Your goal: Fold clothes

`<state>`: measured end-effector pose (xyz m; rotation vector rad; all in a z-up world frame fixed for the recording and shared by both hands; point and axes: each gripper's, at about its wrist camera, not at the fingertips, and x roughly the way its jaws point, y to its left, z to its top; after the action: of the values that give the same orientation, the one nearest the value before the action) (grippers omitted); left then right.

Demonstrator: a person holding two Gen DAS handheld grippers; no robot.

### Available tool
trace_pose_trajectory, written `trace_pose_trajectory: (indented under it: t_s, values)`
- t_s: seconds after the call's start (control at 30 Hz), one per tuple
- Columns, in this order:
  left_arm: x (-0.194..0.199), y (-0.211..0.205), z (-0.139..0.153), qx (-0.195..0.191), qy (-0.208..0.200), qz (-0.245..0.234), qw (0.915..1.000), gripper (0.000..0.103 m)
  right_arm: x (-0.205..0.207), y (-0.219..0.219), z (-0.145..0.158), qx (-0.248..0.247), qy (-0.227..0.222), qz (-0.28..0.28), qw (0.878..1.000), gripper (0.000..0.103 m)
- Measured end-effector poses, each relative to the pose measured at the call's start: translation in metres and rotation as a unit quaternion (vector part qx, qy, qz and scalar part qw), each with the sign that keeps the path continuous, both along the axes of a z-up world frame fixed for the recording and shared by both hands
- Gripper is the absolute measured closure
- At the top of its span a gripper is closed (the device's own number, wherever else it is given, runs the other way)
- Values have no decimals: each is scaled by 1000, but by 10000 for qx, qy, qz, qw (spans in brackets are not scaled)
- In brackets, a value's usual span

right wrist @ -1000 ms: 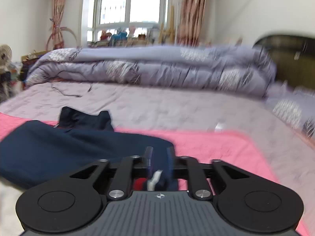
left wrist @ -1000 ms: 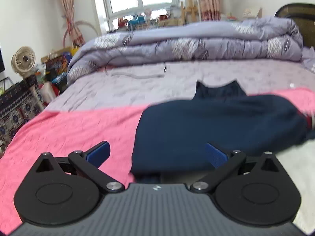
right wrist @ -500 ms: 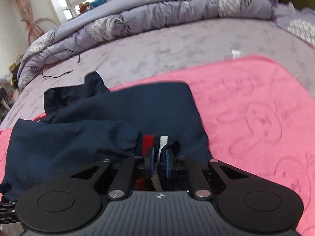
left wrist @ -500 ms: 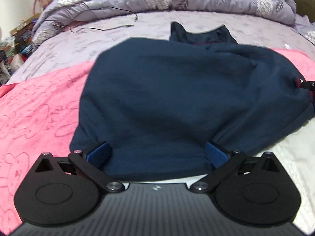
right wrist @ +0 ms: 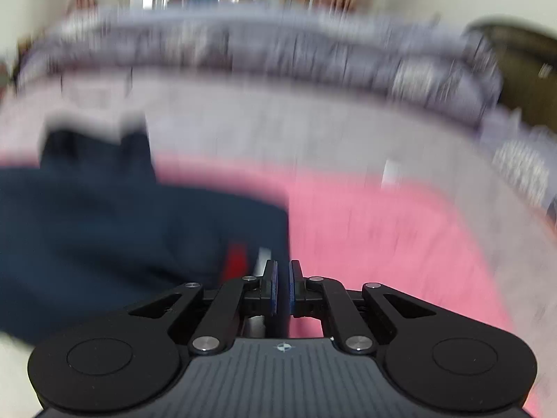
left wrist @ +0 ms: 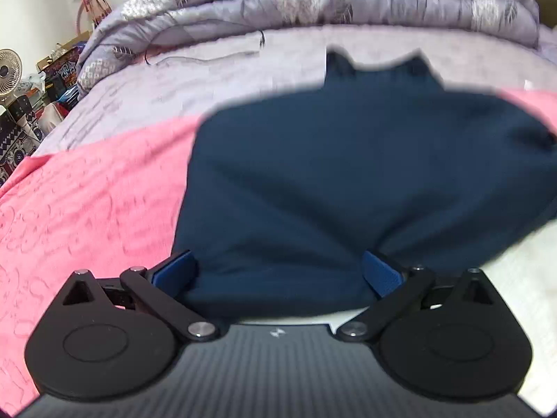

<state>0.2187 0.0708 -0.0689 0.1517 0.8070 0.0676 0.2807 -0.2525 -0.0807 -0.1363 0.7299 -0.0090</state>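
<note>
A navy blue garment (left wrist: 348,174) lies spread on a pink blanket (left wrist: 87,209) on the bed, its collar end pointing away. My left gripper (left wrist: 276,261) is open wide at the garment's near edge, with navy cloth lying between its blue pads (left wrist: 174,270). The right wrist view is smeared by motion. There my right gripper (right wrist: 282,268) is shut and I see no cloth between its pads. The garment (right wrist: 122,226) fills the left of that view. Its red and white striped cuff (right wrist: 240,261) lies just left of the fingertips.
A rolled lilac quilt (left wrist: 348,3) lines the far side of the bed, and a thin cable (left wrist: 209,57) lies on the sheet before it. Cream fabric (left wrist: 504,296) shows at the near right. A fan (left wrist: 8,69) and boxes stand off the bed's left side.
The right gripper no longer pinches the striped cuff, which now lies beside its tips, and it is moving fast. The left gripper has drawn back a little and stays open.
</note>
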Motion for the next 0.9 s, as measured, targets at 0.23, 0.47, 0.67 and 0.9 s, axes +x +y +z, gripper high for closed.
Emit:
trace_pose_trajectory:
  t_s: [0.23, 0.47, 0.67, 0.9]
  values:
    - [-7, 3, -10, -213, -238, 21, 9995, 0, -26, 5, 16, -443, -875, -612, 9933, 34]
    - [-13, 7, -17, -479, -499, 39, 9976, 0, -21, 112, 25, 1073, -577, 1686, 9781, 35]
    - [-14, 10, -16, -578, -527, 42, 9969, 0, 31, 183, -28, 717, 156, 1447, 9868, 29]
    - [-15, 14, -19, -677, -558, 53, 9961, 0, 90, 154, -24, 68, -33, -35, 10000, 15]
